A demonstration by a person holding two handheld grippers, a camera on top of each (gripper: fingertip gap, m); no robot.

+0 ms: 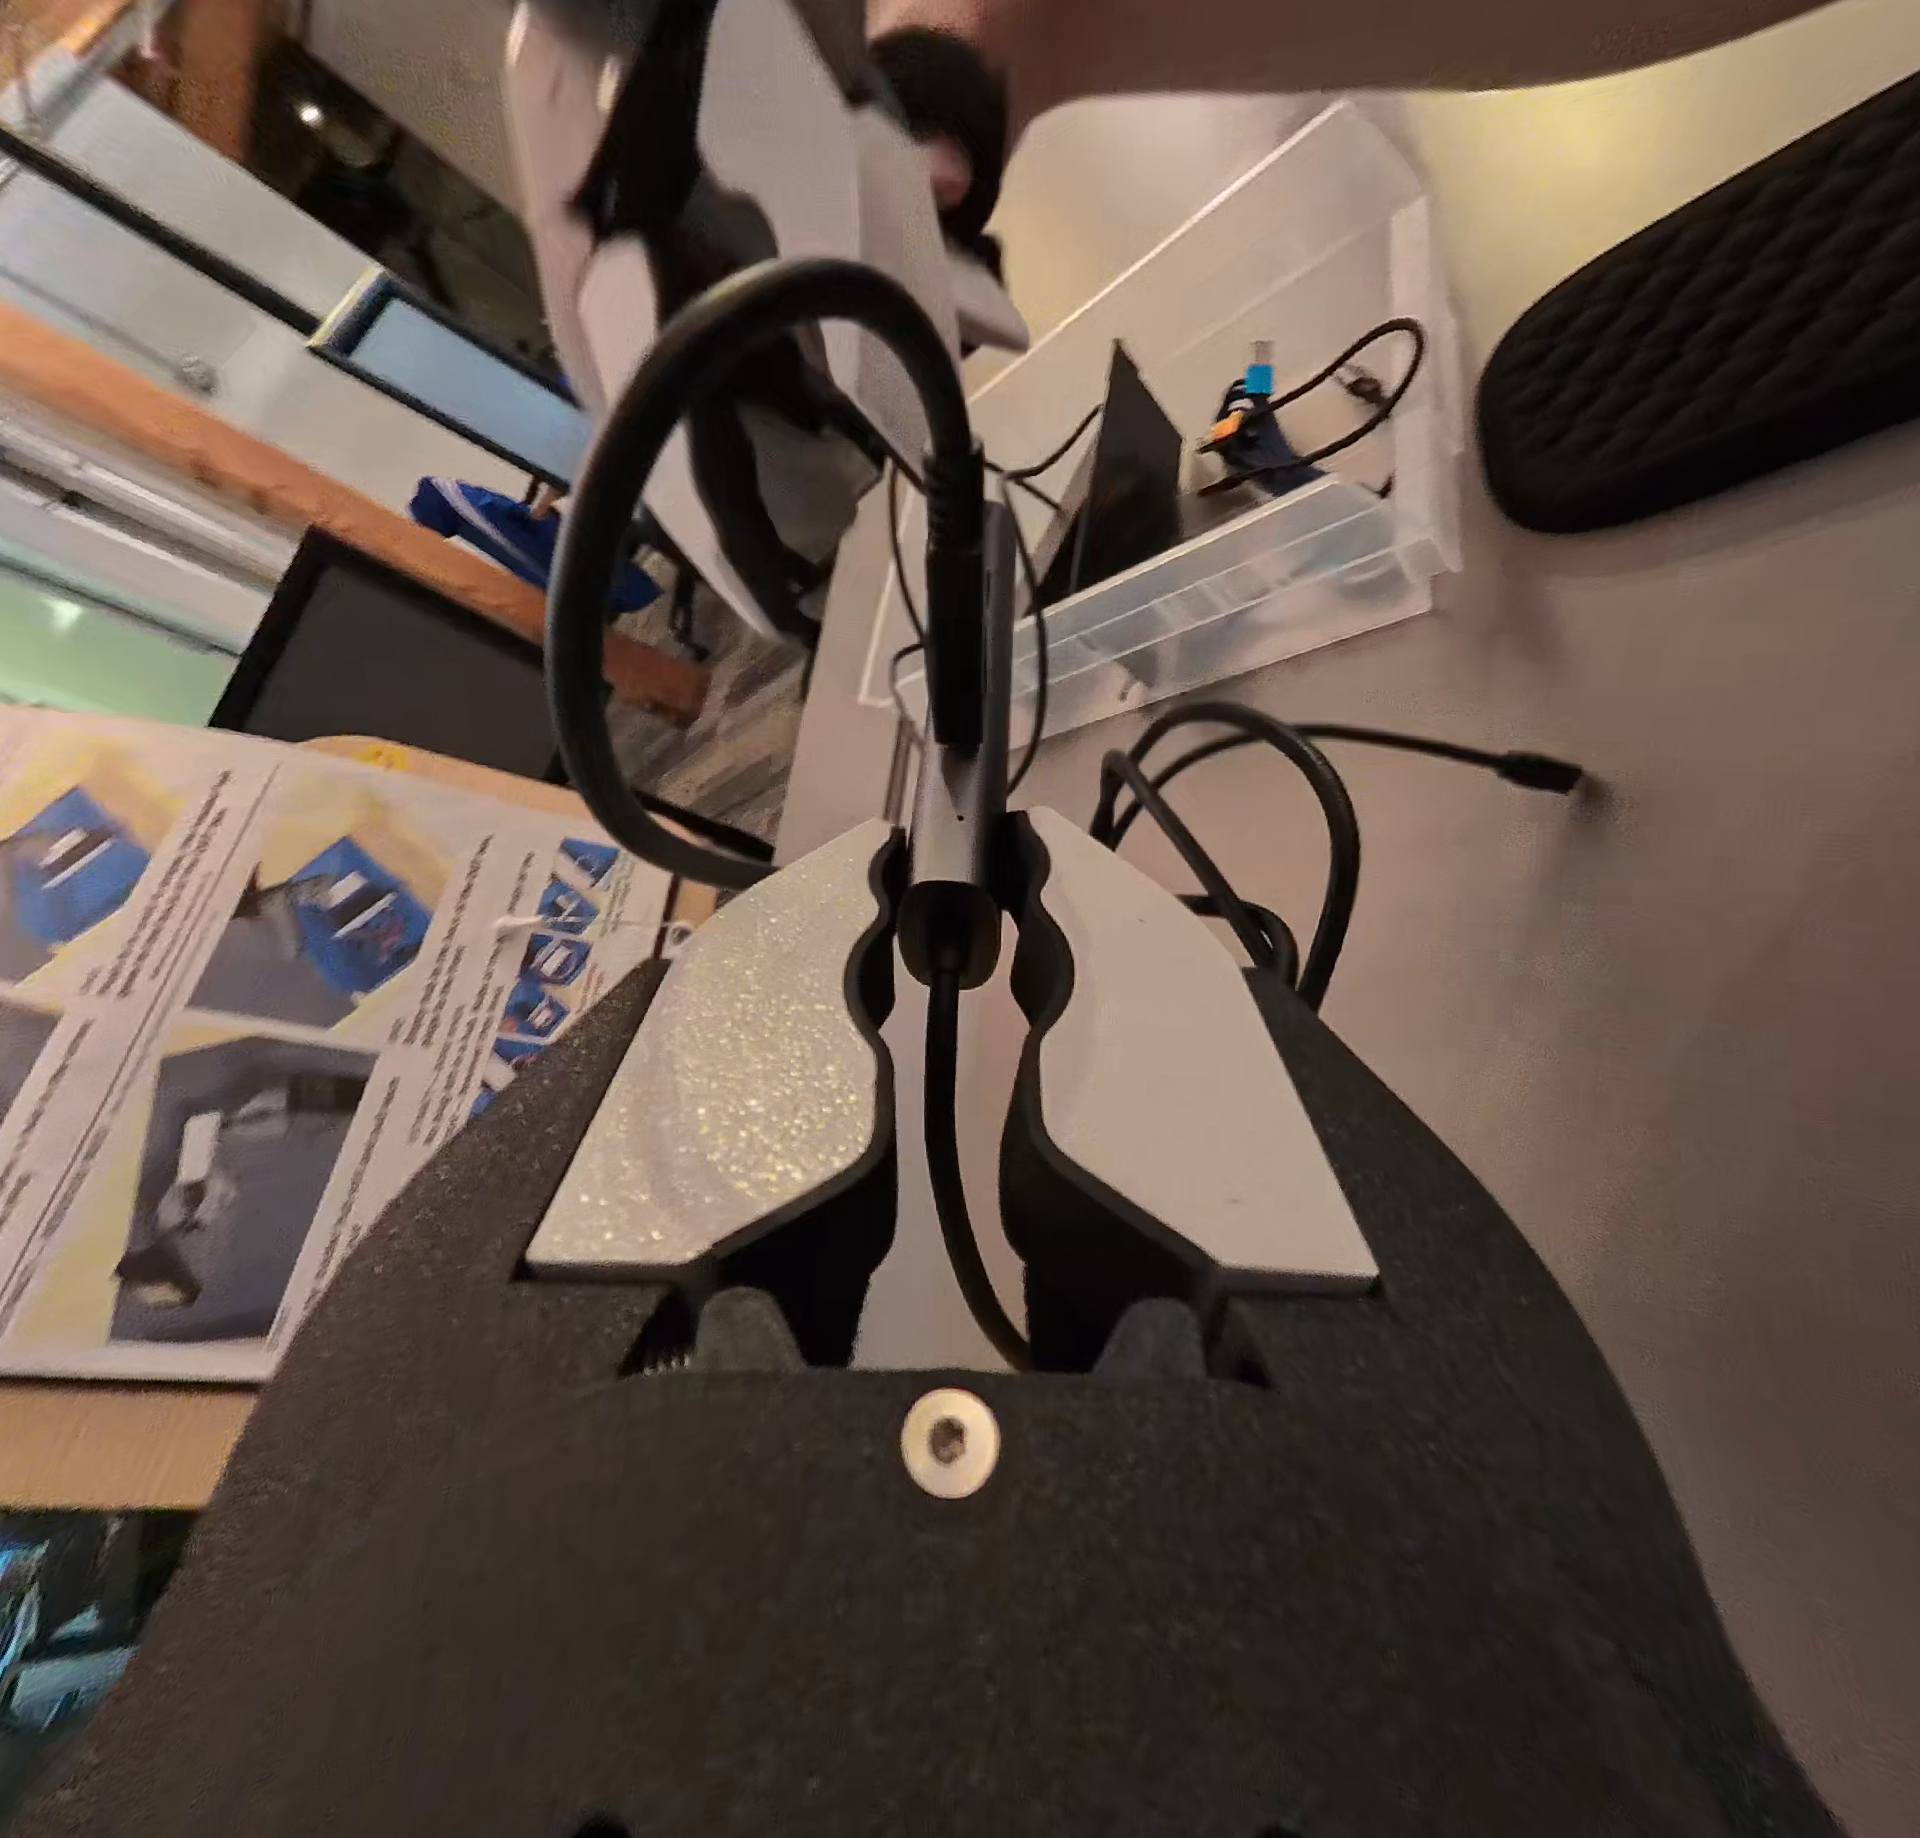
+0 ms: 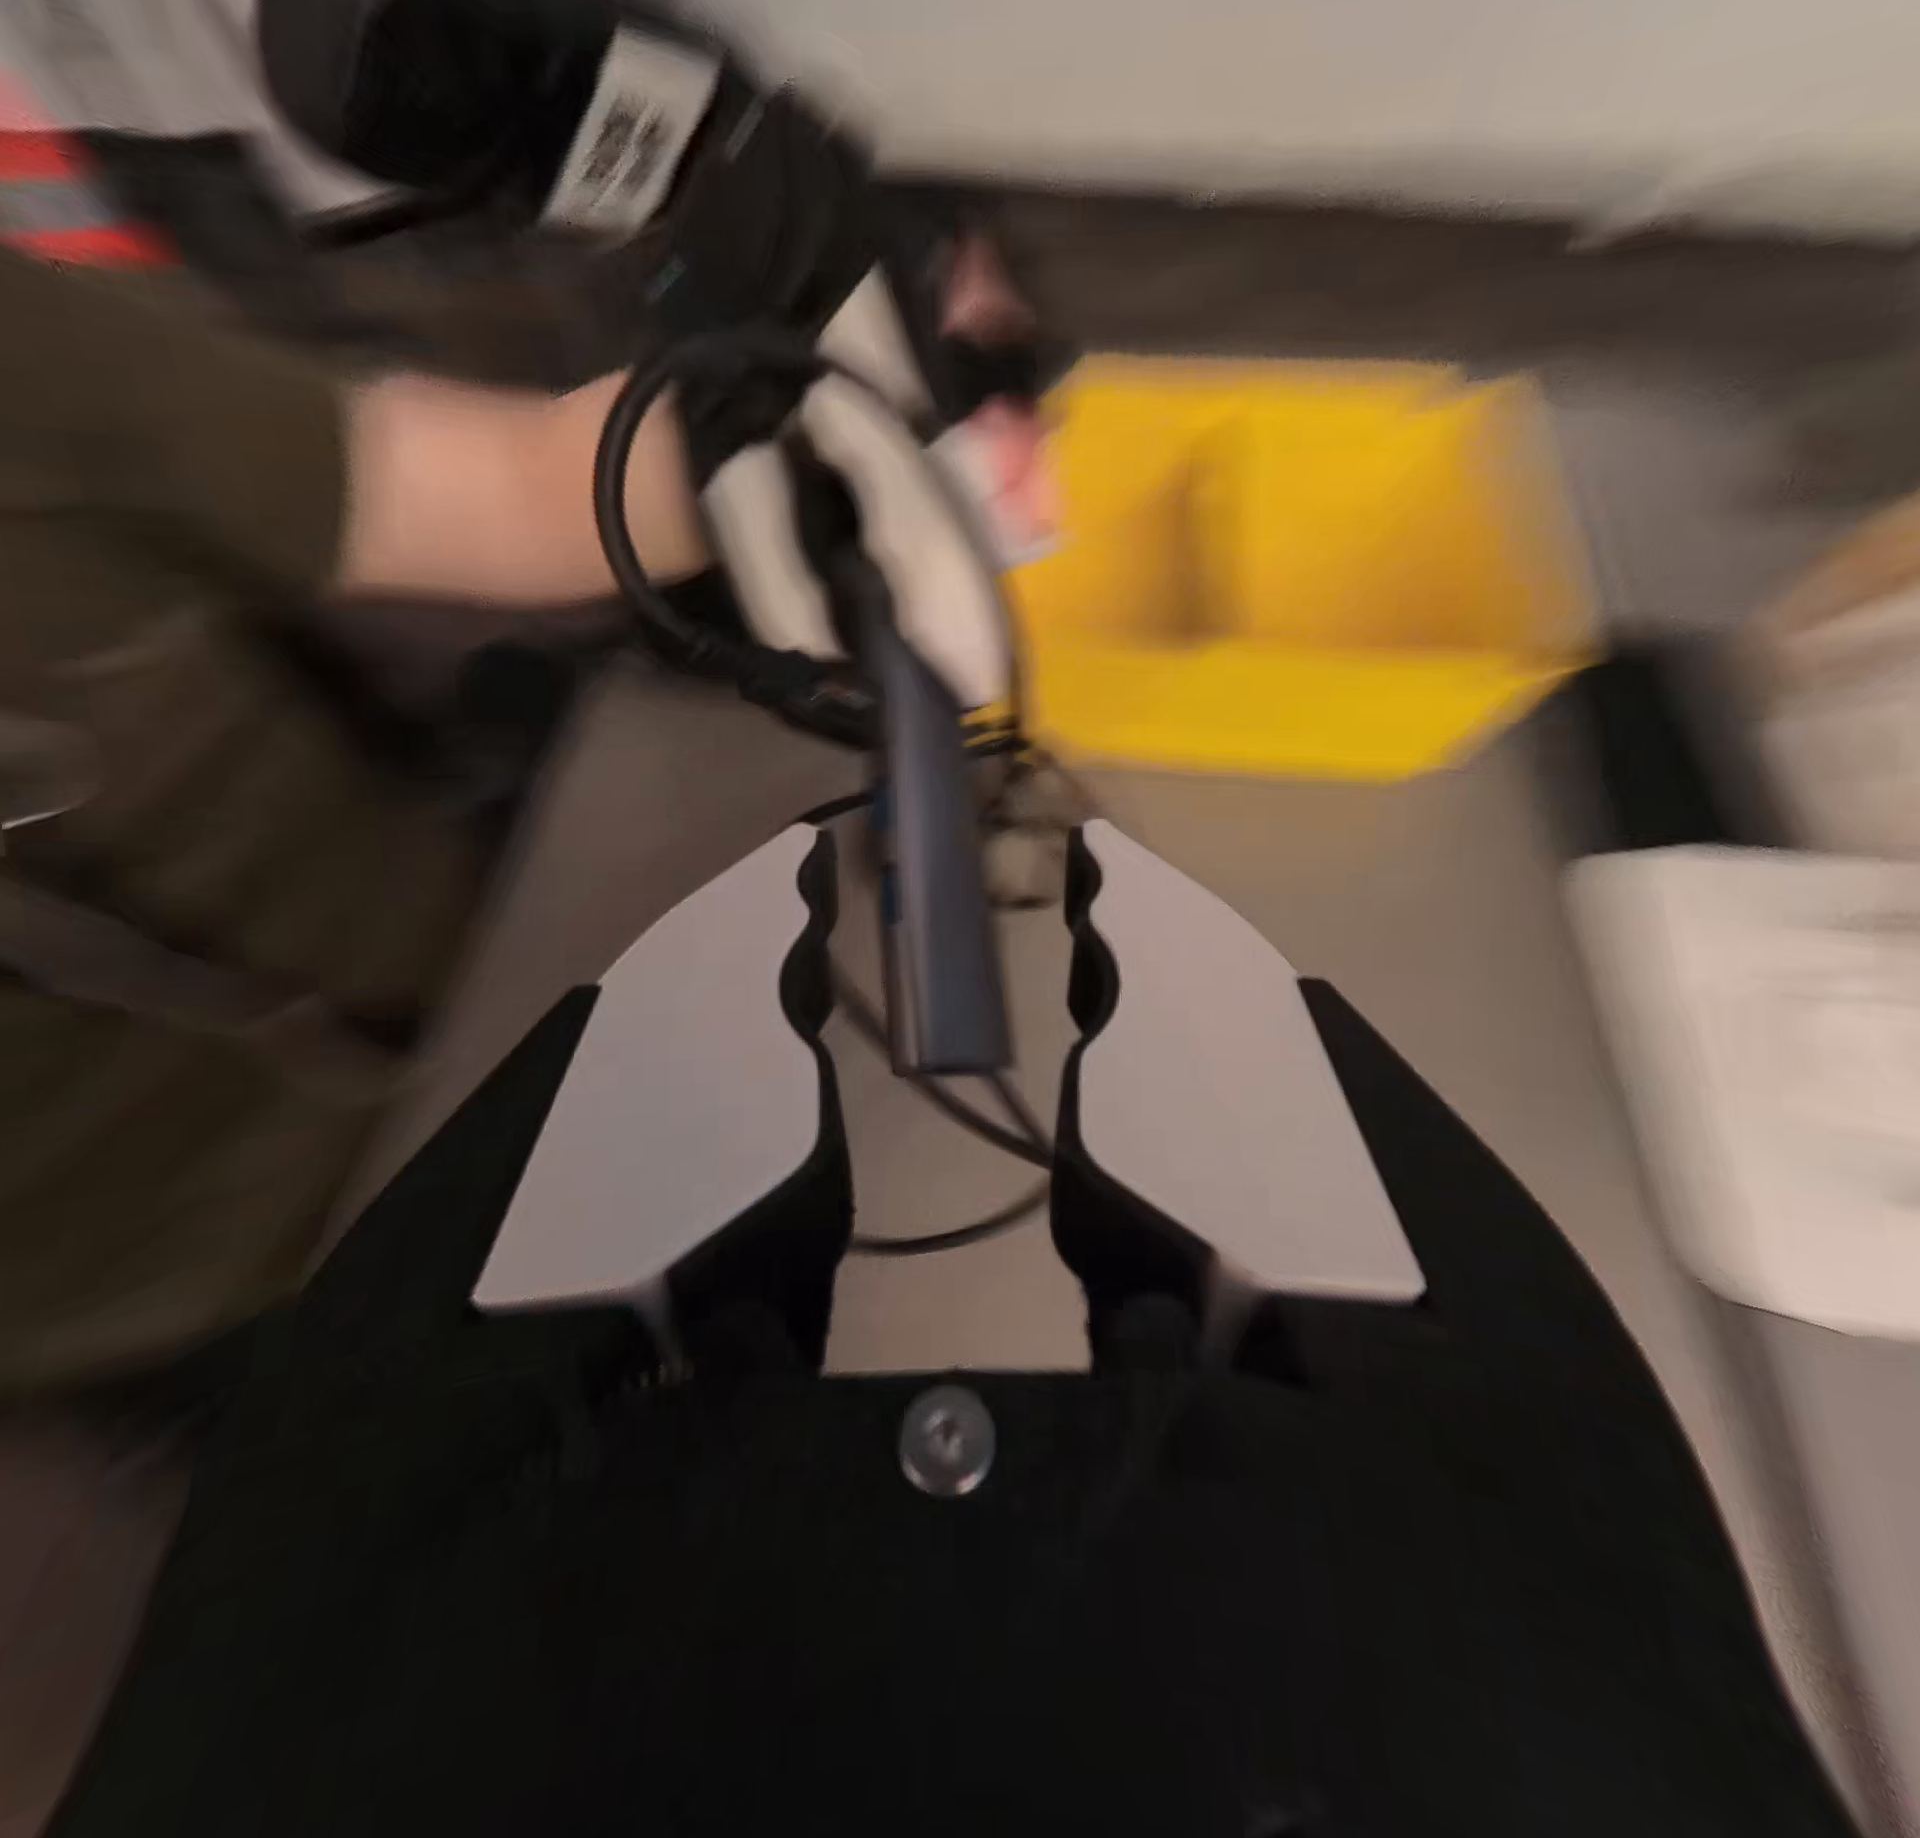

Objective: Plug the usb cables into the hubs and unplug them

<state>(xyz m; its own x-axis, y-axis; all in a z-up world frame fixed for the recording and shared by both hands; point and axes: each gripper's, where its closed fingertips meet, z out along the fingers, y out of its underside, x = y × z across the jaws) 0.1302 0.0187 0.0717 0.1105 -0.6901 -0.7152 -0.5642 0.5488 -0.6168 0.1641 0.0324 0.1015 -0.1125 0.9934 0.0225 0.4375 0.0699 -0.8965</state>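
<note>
My left gripper (image 1: 951,853) is shut on one end of a slim grey USB hub (image 1: 940,806), which points away from me; the hub's own cable (image 1: 951,1113) trails back between the fingers. A black USB plug (image 1: 956,604) sits in the hub's side and its cable (image 1: 623,500) loops up and left. The right wrist view is blurred. There my right gripper (image 2: 954,832) is open, its fingers on either side of the hub's free end (image 2: 940,936) without clamping it. The left gripper (image 2: 878,656) holds the hub's far end.
A clear plastic bin (image 1: 1351,261) with cables stands at the back right, next to a black padded rest (image 1: 1704,334). A loose black cable (image 1: 1351,749) lies on the grey table. Printed sheets (image 1: 260,1009) lie at left. A yellow bin (image 2: 1299,562) and a white container (image 2: 1756,1061) show at right. The tips of one gripper are about 5 cm away from the tips of the other.
</note>
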